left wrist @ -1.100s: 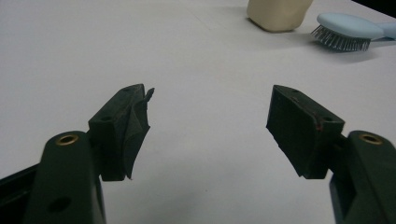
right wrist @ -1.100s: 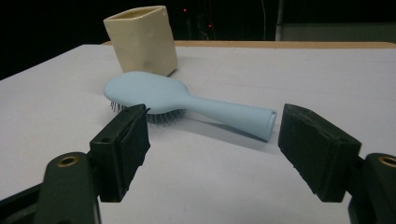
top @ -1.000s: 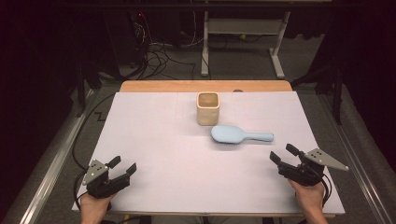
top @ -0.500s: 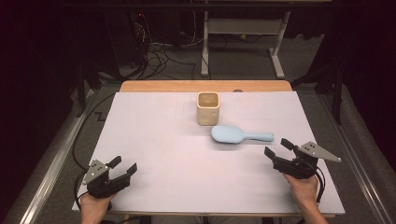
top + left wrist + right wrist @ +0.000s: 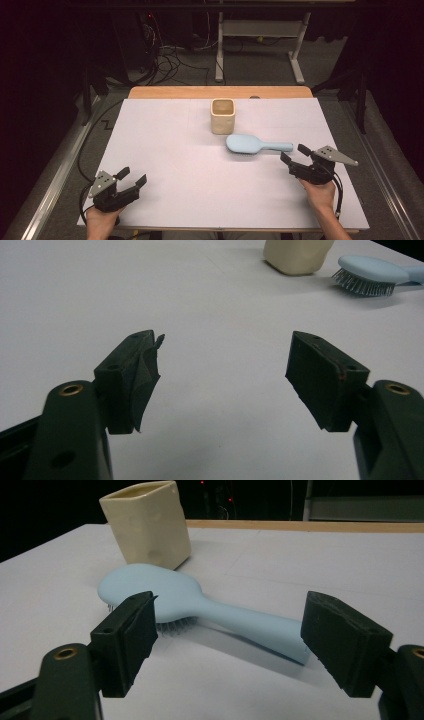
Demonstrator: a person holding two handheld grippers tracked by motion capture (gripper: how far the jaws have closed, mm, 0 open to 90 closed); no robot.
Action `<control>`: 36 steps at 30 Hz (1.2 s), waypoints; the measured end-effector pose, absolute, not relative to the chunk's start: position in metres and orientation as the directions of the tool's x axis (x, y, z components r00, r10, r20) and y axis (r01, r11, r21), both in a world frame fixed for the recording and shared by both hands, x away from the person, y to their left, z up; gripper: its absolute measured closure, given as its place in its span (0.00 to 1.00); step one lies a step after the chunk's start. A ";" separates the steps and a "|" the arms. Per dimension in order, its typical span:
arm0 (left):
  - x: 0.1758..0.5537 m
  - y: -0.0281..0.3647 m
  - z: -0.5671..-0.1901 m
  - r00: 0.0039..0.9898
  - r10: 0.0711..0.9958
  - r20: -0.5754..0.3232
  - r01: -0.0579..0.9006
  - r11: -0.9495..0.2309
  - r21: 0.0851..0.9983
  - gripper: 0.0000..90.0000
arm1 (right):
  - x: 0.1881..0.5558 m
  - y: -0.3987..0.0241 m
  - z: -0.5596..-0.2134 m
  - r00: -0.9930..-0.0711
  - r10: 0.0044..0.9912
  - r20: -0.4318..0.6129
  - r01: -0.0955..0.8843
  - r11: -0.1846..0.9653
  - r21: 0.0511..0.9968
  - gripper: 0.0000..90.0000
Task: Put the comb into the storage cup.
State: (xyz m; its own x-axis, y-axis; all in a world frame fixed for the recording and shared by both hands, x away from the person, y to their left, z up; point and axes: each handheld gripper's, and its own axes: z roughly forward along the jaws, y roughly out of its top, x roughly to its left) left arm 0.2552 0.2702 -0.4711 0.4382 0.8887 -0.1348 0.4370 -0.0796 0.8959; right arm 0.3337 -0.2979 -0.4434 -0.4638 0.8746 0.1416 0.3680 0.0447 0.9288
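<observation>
From the high view, the light blue hairbrush (image 5: pixel 252 145) lies bristles-down on the white surface (image 5: pixel 200 175), handle pointing toward the right claw (image 5: pixel 294 156), which is far nearer than the left claw (image 5: pixel 132 177).

In the left gripper view, the left claw gapes, grasping nothing.

In the right gripper view, the right claw (image 5: pixel 227 645) stands released, the handle end just ahead between its jaws, untouched.

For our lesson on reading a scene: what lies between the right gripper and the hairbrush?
Nothing: in the high view only bare white table separates the right gripper from the hairbrush handle. The right gripper view shows the open jaws framing the handle, not touching it.
</observation>
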 end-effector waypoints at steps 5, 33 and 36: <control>0.255 0.271 -0.471 0.435 0.890 -0.137 0.436 -0.075 0.897 0.33 | 0.342 -0.295 -0.441 -0.459 0.878 0.138 0.365 0.045 0.930 0.27; 0.256 0.270 -0.471 0.439 0.889 -0.133 0.439 -0.083 0.894 0.33 | 0.387 -0.266 -0.433 -0.446 0.893 0.067 0.420 0.142 0.897 0.33; 0.256 0.270 -0.471 0.440 0.888 -0.132 0.439 -0.085 0.894 0.33 | 0.389 -0.264 -0.431 -0.448 0.892 0.053 0.433 0.164 0.886 0.34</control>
State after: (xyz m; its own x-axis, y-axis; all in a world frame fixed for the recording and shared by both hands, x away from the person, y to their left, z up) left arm 0.2558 0.2699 -0.4714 0.4398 0.8883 -0.1320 0.4394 -0.0847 0.8943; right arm 0.3893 -0.2637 -0.4309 -0.4480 0.8924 0.0534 0.4327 0.1642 0.8865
